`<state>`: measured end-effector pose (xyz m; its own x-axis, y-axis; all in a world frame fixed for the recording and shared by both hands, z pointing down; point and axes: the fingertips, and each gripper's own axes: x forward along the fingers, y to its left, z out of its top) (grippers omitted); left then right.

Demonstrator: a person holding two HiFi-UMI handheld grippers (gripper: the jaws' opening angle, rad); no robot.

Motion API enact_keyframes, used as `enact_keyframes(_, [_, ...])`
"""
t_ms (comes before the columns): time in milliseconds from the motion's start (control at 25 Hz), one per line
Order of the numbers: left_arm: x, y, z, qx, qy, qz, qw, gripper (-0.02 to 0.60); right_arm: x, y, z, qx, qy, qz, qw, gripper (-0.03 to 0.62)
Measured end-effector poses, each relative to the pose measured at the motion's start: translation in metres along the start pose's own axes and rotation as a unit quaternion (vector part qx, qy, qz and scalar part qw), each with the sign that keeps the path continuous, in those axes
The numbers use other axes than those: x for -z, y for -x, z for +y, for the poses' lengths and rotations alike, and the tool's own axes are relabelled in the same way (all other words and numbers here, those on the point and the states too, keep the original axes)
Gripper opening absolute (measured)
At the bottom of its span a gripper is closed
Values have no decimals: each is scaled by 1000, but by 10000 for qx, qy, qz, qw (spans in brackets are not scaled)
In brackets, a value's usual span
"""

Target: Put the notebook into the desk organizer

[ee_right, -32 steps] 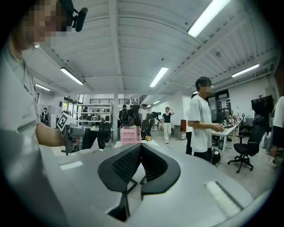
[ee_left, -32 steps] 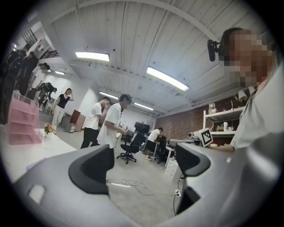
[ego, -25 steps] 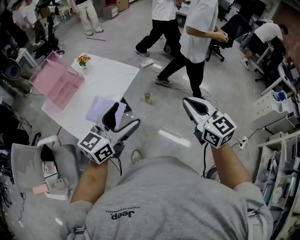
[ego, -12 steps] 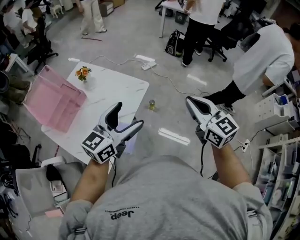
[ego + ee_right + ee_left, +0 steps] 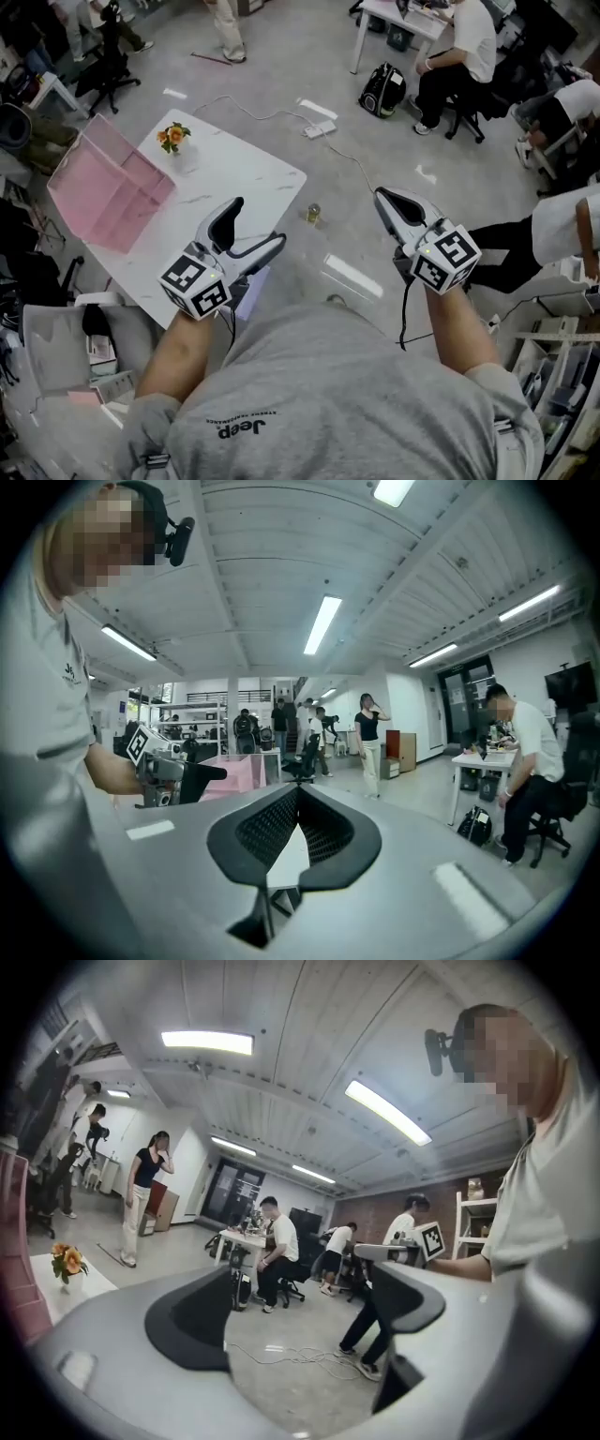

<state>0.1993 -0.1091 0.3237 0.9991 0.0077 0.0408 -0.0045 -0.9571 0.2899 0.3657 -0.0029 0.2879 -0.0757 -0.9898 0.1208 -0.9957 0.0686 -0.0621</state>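
A white table stands to the left in the head view. On its far left is the pink translucent desk organizer, also seen in the right gripper view. Only a lavender sliver of the notebook shows at the table's near corner, under my left gripper. That gripper hovers above the table edge, open and empty; in its own view the left gripper frames only floor. My right gripper is held off the table over the floor, shut on nothing, with the jaws of the right gripper pressed together.
A small vase of orange flowers stands at the table's far edge. A little jar and a power strip with cables lie on the floor. A grey chair sits near left. People sit at a desk far right.
Both grippers have swung sideways with the person's turn. The table has slid right in the head view, and the notebook is now mostly covered by the left gripper. The walking people have left the middle.
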Motion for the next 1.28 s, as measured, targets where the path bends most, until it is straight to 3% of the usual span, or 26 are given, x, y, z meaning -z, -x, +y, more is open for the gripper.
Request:
enact_keyframes(280, [11,-21,-1,-1117,247,-266,9931,500,-4,-33,-43,-1170,242,97,9928,3])
enact_keyframes(440, [21,-3,10,-1537,669,-429,9849,499,-4,-59,-42,-1562,228,127,9874,3])
enact_keyframes(680, [57,62,38,-2117,1075,-528,9700,499,12,-110,2,-2013,275,184,9790,3])
enact_keyframes(840, [94,104,49,-2478,1204,-375,9606,499,32,-143,43,-2349,272,314,9711,3])
enact_keyframes(1160, [205,169,47,-3106,2362,-282,9203,499,78,-197,119,-3061,348,800,9480,3])
enact_keyframes(1280, [256,186,49,-3260,2932,-236,8984,499,97,-208,139,-3211,366,983,9412,3])
